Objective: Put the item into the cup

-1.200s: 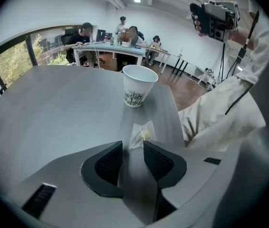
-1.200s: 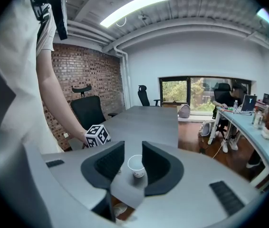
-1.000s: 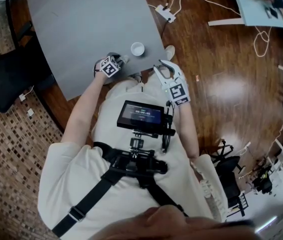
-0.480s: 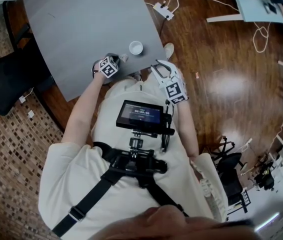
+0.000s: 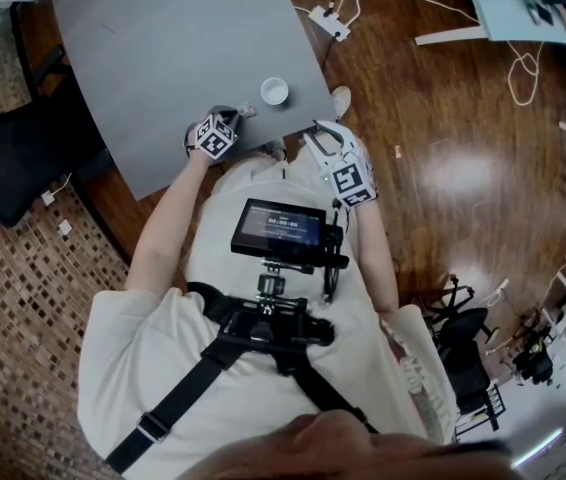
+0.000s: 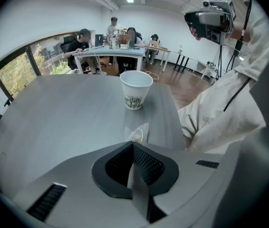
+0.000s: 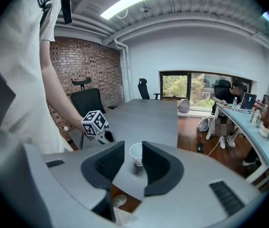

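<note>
A white paper cup stands upright near the near edge of the grey table. The item, a small pale sachet, lies a short way in front of the cup. My left gripper is low over the table with its jaws shut together, and the sachet's near edge is pinched at their tips. My right gripper is held off the table edge by the person's torso. It is open and empty, and the cup shows far off between its jaws.
A black office chair stands left of the table. A power strip and white cables lie on the wooden floor beyond the cup. A screen hangs on the person's chest. People sit at desks far behind the table.
My left gripper's jaws have closed at the sachet, with the gripper staying close to the cup. The right gripper has barely shifted.
</note>
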